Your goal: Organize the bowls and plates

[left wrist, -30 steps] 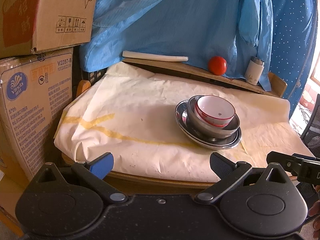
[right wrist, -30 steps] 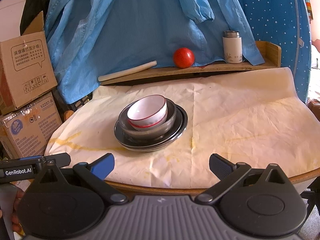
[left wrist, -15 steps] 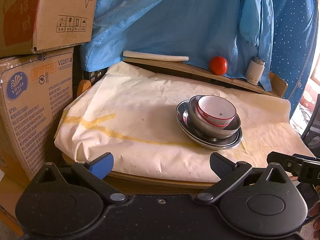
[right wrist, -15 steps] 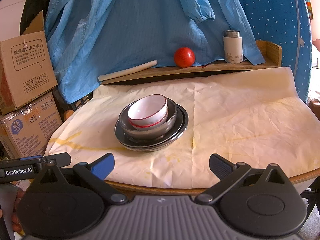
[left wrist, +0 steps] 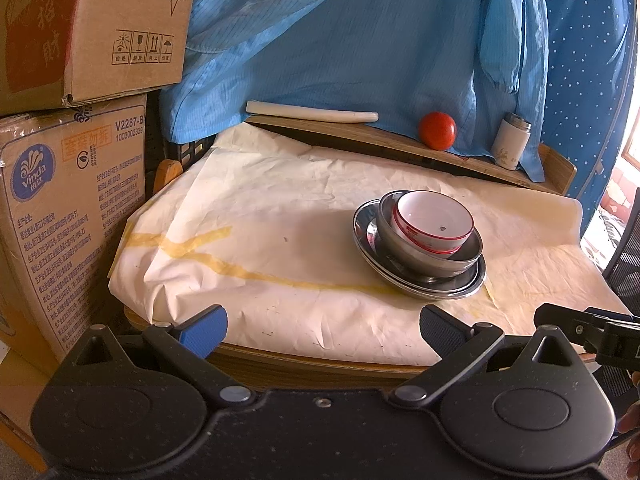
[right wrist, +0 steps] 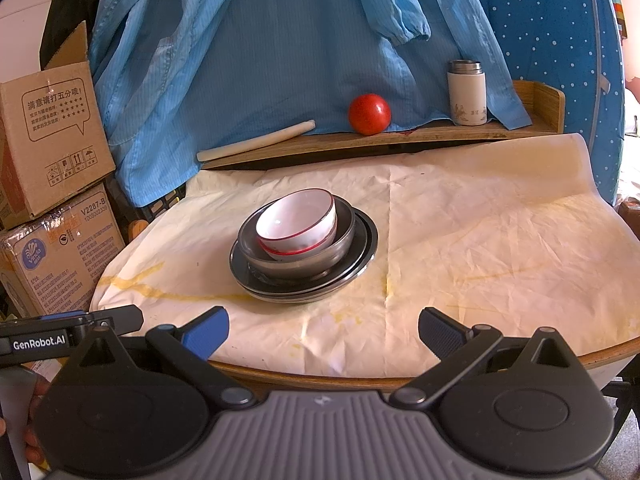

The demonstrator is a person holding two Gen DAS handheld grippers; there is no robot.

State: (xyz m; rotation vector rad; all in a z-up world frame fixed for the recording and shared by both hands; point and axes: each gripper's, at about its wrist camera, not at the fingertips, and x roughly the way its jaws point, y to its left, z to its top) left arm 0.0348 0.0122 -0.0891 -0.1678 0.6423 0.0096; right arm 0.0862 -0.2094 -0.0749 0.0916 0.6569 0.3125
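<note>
A white bowl with a red rim (left wrist: pixel 434 223) (right wrist: pixel 298 224) sits tilted inside a steel bowl (left wrist: pixel 440 258) (right wrist: pixel 308 258), which stands on stacked steel plates (left wrist: pixel 420 284) (right wrist: pixel 352 264) on the paper-covered table. My left gripper (left wrist: pixel 322 324) is open and empty at the table's front edge, left of the stack. My right gripper (right wrist: pixel 324 330) is open and empty at the front edge, just in front of the stack. Each gripper shows at the edge of the other's view.
Cardboard boxes (left wrist: pixel 68 184) (right wrist: pixel 52 152) are stacked at the table's left. A raised wooden shelf (right wrist: pixel 400 138) at the back holds a white roll (right wrist: pixel 256 146), a red ball (right wrist: pixel 369 114) and a white flask (right wrist: pixel 466 94). Blue cloth (right wrist: pixel 280 40) hangs behind.
Both views have shifted only slightly; the stack of bowls and plates has not moved and both grippers stay open.
</note>
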